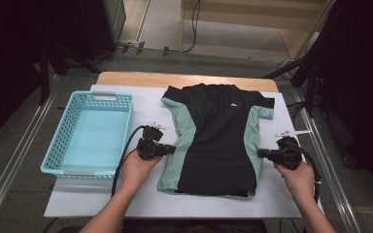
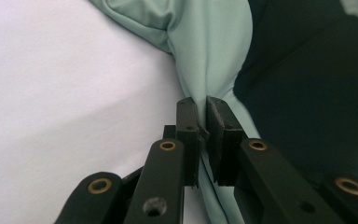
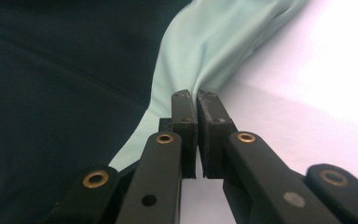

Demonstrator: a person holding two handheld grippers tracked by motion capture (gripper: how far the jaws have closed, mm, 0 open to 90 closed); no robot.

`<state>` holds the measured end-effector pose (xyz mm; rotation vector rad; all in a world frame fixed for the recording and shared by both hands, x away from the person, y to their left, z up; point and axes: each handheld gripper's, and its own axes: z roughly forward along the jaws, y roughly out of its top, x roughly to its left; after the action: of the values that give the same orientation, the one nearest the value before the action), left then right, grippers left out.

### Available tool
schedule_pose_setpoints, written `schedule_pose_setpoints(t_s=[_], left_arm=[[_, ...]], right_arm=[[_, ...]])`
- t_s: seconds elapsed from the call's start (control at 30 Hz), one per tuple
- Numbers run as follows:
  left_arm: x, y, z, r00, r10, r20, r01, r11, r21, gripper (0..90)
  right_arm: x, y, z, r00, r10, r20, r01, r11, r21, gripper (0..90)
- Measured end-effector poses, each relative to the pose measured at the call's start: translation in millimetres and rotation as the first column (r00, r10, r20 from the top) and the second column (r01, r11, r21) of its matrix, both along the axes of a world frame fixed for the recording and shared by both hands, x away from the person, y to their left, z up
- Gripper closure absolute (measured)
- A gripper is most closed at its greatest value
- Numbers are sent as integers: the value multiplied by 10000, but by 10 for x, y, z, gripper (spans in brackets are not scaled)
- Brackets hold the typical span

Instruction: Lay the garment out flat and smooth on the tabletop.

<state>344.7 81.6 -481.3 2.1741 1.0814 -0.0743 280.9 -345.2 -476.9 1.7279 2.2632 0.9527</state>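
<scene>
on the white table (image 1: 102, 201) right of the blue basket (image 1: 90, 133), the shirt (image 1: 218, 141) lies flat, collar pointing away, both the left gripper (image 1: 172, 149) and right gripper (image 1: 261, 153) pinching its mint side edges.

shirt (image 1: 218, 141) cut off by both gripper views' edges, basket (image 1: 68, 141) near rim blurred

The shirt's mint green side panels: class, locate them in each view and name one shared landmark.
High view: mint green side panels flank the shirt's black middle.
Left gripper view: panel upper centre, pinched between the jaws.
Right gripper view: panel upper centre-right, likewise pinched.
Shared landmark: white table cover.
</scene>
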Motion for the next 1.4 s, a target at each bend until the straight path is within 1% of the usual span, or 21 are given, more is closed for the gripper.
schedule_pose_setpoints(t_s=[0.07, 0.1, 0.13, 0.17, 0.2, 0.27, 0.3, 0.33, 0.4, 0.47, 0.5, 0.6, 0.67, 0.7, 0.83, 0.93, 1.0, 1.07, 1.2, 1.3, 1.4], left_arm=[[-1, -12, -4, 10000, 2, 45, -2, 10000, 96, 845], [0, -13, -7, 10000, 44, 73, -45, 9998, 184, 845], [2, -10, -11, 9999, 88, 95, -90, 9997, 227, 843], [4, -2, -12, 9998, 157, 130, -160, 9996, 221, 822], [3, 12, -8, 9997, 215, 150, -218, 9996, 164, 795], [-2, 41, 11, 9996, 263, 70, -261, 9995, -179, 745], [-9, 53, 25, 9997, 252, 79, -250, 9993, -266, 712], [-17, 64, 36, 9998, 186, 83, -183, 9992, -356, 681], [-41, 87, 52, 10000, 82, 16, -81, 9983, -584, 601], [-82, 100, 65, 9999, -82, -100, 74, 9971, -758, 536], [-111, 97, 74, 9998, -155, -102, 147, 9970, -765, 513], [-192, 79, 114, 9993, -355, 146, 362, 9980, -512, 468], [-226, 83, 144, 9992, -348, 206, 359, 9979, -542, 462], [-240, 88, 151, 9993, -306, 213, 318, 9978, -589, 450], [-296, 115, 150, 9993, -323, 202, 336, 9971, -684, 450], [-338, 118, 145, 9987, -385, 335, 405, 9974, -589, 442], [-357, 110, 144, 9983, -419, 402, 441, 9975, -559, 429], [-362, 95, 151, 9978, -467, 466, 494, 9970, -597, 428], [-353, 50, 150, 9965, -613, 573, 648, 9961, -597, 408], [-329, 33, 121, 9968, -652, 457, 680, 9957, -622, 396], [-311, 26, 104, 9965, -710, 429, 735, 9955, -594, 394]], right_arm=[[-36, 4, 88, 9993, -120, 357, 126, 9998, -174, 832], [-41, 26, 107, 9988, -57, 488, 56, 10000, 15, 815], [-39, 60, 115, 9978, 108, 652, -127, 9995, 294, 754], [-33, 91, 118, 9950, 396, 914, -457, 9968, 649, 664], [-27, 124, 121, 9922, 588, 1101, -679, 9944, 806, 619], [-33, 181, 124, 9881, 854, 1283, -937, 9938, 599, 580], [-45, 192, 122, 9864, 956, 1340, -1028, 9936, 473, 552], [-62, 191, 118, 9863, 953, 1343, -1019, 9939, 430, 526], [-97, 160, 90, 9868, 1030, 1247, -1107, 9923, 559, 479], [-148, 132, 56, 9877, 1150, 1063, -1213, 9911, 545, 474], [-176, 122, 45, 9880, 1228, 941, -1272, 9910, 426, 474], [-276, 100, 53, 9865, 1408, 836, -1418, 9899, 70, 473], [-345, 87, 67, 9870, 1355, 869, -1367, 9906, 84, 467], [-380, 84, 67, 9865, 1402, 841, -1423, 9896, 197, 465], [-515, 95, 19, 9842, 1624, 698, -1630, 9866, 23, 463], [-588, 90, -28, 9852, 1635, 514, -1636, 9865, -14, 462], [-606, 76, -53, 9864, 1574, 469, -1577, 9875, 38, 468], [-610, 64, -71, 9858, 1558, 625, -1562, 9877, 7, 468], [-648, 33, -119, 9888, 1397, 532, -1401, 9901, 46, 467], [-676, 5, -144, 9900, 1317, 503, -1323, 9912, 83, 466], [-692, 18, -184, 9896, 1406, 286, -1407, 9901, -8, 465]])
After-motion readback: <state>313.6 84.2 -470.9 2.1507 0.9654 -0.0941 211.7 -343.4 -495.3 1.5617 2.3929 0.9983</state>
